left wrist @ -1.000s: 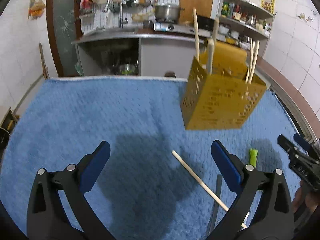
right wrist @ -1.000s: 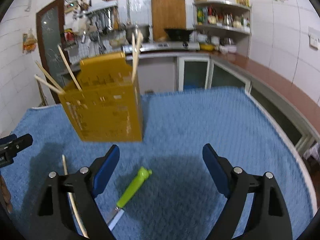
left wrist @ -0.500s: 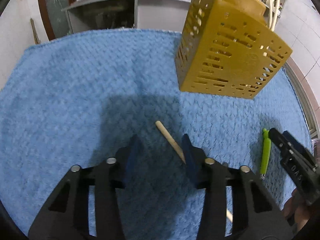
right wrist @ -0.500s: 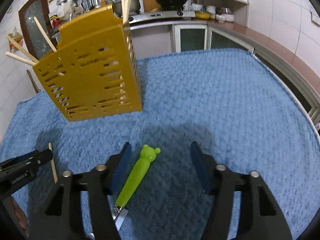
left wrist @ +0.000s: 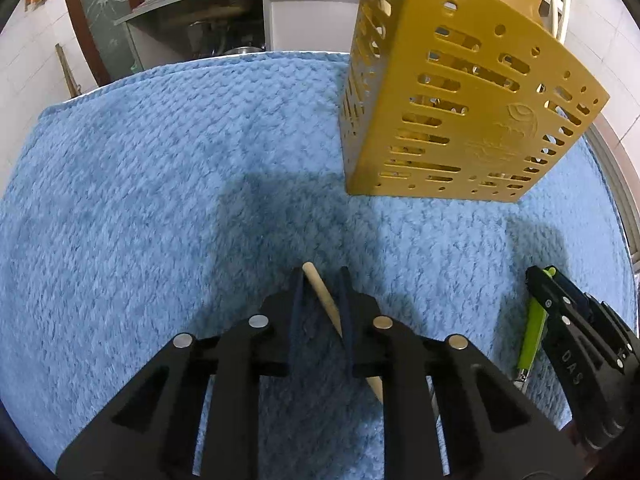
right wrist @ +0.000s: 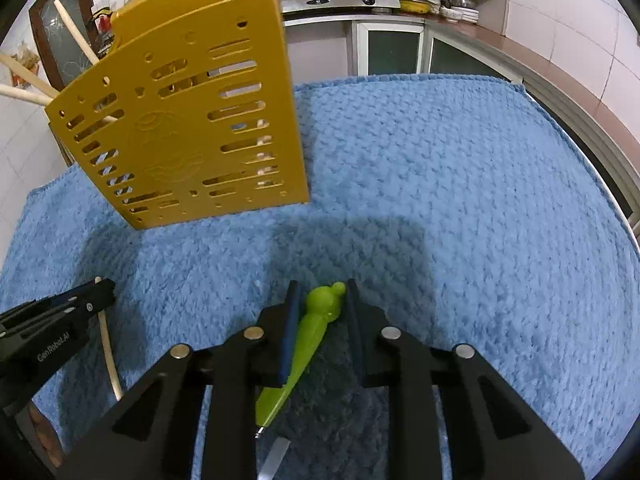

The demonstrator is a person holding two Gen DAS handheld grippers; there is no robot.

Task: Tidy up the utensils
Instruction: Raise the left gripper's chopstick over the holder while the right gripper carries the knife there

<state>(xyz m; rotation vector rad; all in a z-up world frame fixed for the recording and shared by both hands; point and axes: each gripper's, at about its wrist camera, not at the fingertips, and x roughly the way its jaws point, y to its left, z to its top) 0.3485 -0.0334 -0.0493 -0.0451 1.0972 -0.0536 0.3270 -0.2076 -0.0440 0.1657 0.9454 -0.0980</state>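
Both of your hand-held grippers just dropped down and pinched in around something.

A second ago they hung wide apart above the blue towel; now your left hand-held gripper has narrowed around the wooden chopstick, right pad touching it, left pad still a sliver off, so not quite clamped. Your right hand-held gripper brackets the green-handled knife, pads just beside the handle with a gap on the right. So I'd say you're a squeeze away from two pickups. The chopstick lies flat on the bench, long axis running near-right to far-left, blunt end pointing away from you. The knife lies flat too, bear-head end far, blade near. The yellow holder stands further back with chopsticks already in it.
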